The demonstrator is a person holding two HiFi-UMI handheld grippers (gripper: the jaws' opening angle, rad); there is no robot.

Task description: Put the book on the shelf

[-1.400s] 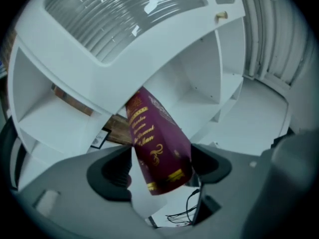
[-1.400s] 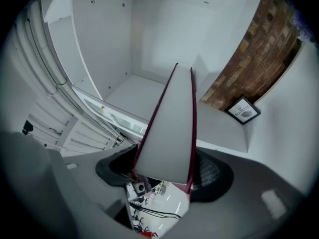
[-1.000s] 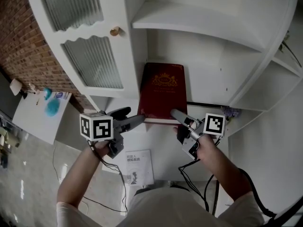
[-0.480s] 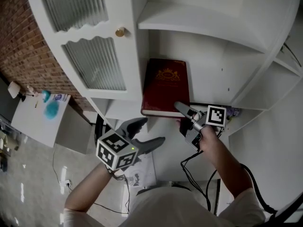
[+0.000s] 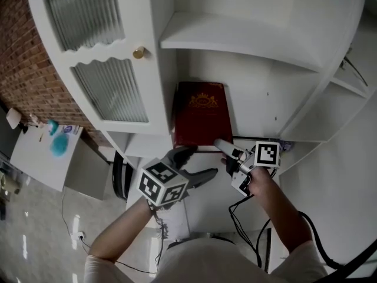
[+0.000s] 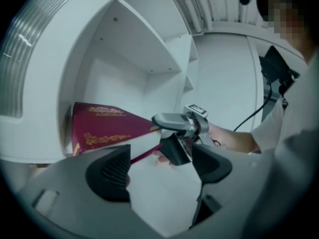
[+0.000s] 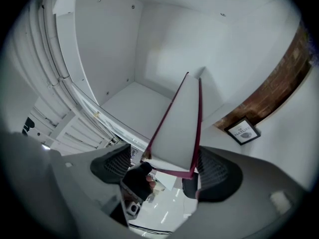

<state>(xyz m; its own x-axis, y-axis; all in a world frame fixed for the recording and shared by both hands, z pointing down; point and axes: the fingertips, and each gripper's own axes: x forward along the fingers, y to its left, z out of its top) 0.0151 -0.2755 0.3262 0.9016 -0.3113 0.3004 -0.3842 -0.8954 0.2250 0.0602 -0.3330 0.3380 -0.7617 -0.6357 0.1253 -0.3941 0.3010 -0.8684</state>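
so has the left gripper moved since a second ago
Yes. The left gripper has left the book's near left corner and drawn back below its front edge.

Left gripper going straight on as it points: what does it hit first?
Probably the right gripper, straight ahead between the left gripper's open jaws, at the red book's near corner; depth is uncertain.

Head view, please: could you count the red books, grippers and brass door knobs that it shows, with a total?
1 red book
2 grippers: the left gripper, and the right gripper, whose jaws have just been opening with the red book's edge between them
1 brass door knob
Total: 4
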